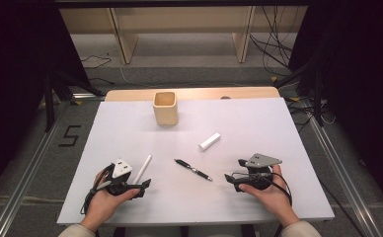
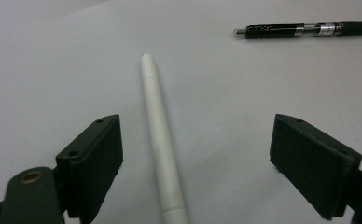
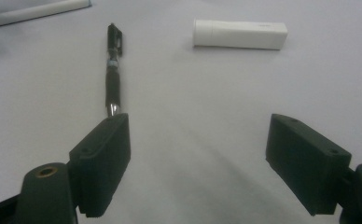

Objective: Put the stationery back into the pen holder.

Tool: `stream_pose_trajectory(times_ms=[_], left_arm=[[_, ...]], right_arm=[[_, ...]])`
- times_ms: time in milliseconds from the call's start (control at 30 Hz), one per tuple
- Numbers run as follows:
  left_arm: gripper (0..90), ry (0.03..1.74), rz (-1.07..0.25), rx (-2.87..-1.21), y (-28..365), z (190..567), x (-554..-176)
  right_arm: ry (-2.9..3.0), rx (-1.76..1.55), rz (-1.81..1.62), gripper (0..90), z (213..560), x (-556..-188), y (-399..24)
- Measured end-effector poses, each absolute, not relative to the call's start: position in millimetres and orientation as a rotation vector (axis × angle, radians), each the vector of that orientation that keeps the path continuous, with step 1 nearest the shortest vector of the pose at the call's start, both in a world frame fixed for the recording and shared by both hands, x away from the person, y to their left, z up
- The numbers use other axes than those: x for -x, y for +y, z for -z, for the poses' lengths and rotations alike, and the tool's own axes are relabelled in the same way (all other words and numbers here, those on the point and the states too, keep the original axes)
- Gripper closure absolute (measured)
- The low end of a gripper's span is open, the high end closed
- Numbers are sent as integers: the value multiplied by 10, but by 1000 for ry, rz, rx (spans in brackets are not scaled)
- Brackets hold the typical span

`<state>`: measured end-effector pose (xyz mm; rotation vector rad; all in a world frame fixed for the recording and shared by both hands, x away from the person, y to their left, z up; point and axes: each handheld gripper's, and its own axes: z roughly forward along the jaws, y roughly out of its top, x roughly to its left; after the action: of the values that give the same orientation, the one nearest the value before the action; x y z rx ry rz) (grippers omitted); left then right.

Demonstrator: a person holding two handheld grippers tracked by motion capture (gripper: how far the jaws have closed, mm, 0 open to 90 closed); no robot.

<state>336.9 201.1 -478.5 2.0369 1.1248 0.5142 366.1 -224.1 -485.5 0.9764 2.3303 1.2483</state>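
Left gripper (image 1: 141,188) is held low at the near left of the white table sheet (image 1: 258,118), jaws spread wide with nothing clamped. In the left gripper view the white pen (image 2: 160,140) is seen lying flat on the sheet between the open jaws, nearer the left one, touched by neither; its tip points away from the camera. In the high view the same white pen (image 1: 142,169) is angled up and to the right, just beside the gripper. Right gripper (image 1: 234,178) is held at the near right, jaws likewise fully apart and empty. The black pen (image 3: 112,70) is seen ahead of its left jaw, not touched; in the high view it lies between the two grippers (image 1: 193,170). A short white cylinder (image 1: 209,141) lies farther back, right of centre. A wooden cup (image 1: 165,107) stands upright near the far edge.
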Motion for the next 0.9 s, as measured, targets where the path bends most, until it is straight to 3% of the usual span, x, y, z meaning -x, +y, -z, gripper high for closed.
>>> stream_pose_trajectory(times_ms=[533,900], left_arm=[[316,1213,-536,-2036,1969,4735,-3406],[536,1317,-493,-2124,1977,4712,-3597]], right_arm=[[2316,-980,-1241,229,4840,-3649,-2247],[2309,-981,-1239,230,4840,-3660,-2240]])
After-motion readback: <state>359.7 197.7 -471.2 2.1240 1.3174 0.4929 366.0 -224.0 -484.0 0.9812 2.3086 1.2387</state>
